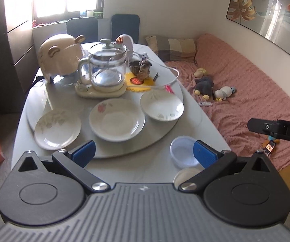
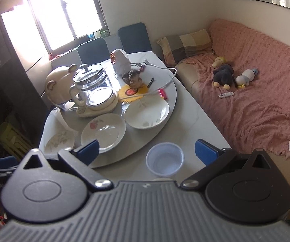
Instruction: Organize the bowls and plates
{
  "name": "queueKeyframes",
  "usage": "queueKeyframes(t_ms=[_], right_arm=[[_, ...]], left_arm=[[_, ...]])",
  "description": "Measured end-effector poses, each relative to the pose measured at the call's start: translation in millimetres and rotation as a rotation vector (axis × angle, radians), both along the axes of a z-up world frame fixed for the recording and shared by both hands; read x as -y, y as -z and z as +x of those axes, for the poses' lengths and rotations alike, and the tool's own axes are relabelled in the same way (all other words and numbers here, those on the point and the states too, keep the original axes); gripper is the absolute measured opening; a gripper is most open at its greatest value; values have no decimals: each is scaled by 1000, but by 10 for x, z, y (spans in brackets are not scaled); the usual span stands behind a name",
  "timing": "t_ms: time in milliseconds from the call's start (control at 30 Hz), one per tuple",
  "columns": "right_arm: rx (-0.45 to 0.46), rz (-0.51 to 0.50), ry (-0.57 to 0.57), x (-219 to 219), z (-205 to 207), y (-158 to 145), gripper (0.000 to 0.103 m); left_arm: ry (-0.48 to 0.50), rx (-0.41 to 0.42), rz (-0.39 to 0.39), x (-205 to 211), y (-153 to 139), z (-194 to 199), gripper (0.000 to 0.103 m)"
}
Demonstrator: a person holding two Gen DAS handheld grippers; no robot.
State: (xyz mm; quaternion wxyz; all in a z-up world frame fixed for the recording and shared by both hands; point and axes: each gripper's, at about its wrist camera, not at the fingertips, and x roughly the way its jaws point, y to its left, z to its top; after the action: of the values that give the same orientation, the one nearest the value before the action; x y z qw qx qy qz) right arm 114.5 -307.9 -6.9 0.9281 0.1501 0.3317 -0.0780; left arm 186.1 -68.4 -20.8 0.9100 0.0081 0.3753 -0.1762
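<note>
Mid-frame, three plates sat on the turntable, the bowl lower right. Left gripper and right gripper hung open, empty. Gripping plate rims squarely seemed wise for stacking.

A lived-in home is showing: beside the dining table a pink-covered sofa is holding plush toys, a glass kettle sitting on top.
</note>
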Motion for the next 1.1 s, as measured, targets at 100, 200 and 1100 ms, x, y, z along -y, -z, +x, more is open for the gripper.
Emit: queueKeyframes(t_ms=[100, 200, 1100], right_arm=[[-1, 7, 1, 189, 213, 40, 103], [3, 26, -4, 378, 395, 95, 103], [-120, 212, -90, 1285, 1927, 1049, 95]], left_arm=[[-1, -19, 10, 216, 26, 292, 103], [8, -23, 16, 453, 64, 581, 103], [-53, -231, 49, 1543, 1190, 2720, 103]])
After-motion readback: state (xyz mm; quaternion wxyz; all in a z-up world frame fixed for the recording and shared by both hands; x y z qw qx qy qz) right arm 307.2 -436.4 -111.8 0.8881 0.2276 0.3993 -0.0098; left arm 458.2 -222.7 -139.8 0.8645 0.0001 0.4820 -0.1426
